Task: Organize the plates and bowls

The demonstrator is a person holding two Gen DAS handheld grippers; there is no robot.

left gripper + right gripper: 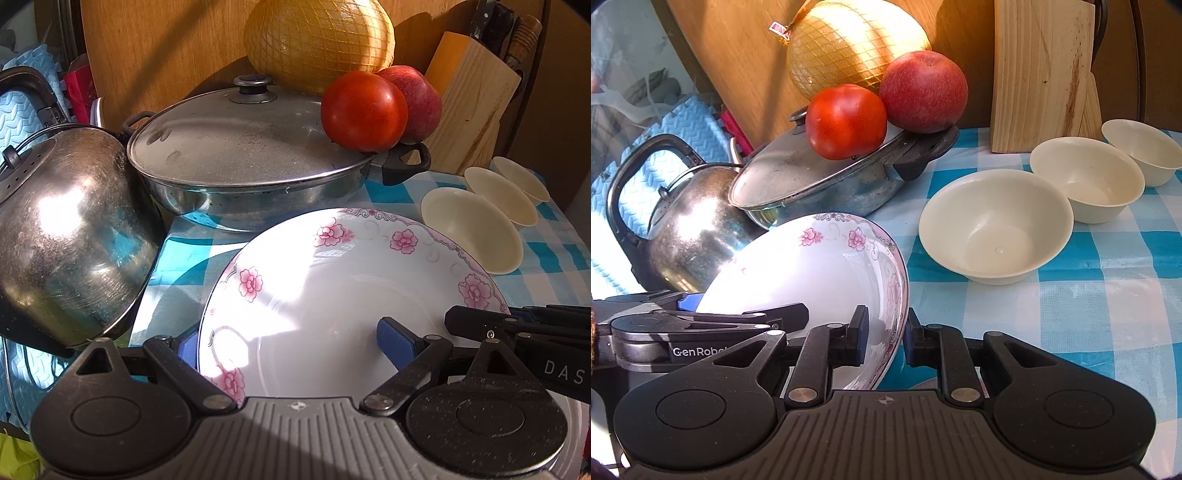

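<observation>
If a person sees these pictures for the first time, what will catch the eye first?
Probably the large flowered plate in front, tilted, with the right hand-held gripper shut on its rim. Next, the red tomato and apple on the lid of the steel pan, then the three cream bowls lined up on the checked cloth.

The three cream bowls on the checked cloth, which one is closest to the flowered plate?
The biggest-looking cream bowl, at the row's near end: it sits just beside the flowered plate, while the other two line up behind it toward the wooden knife block.
</observation>
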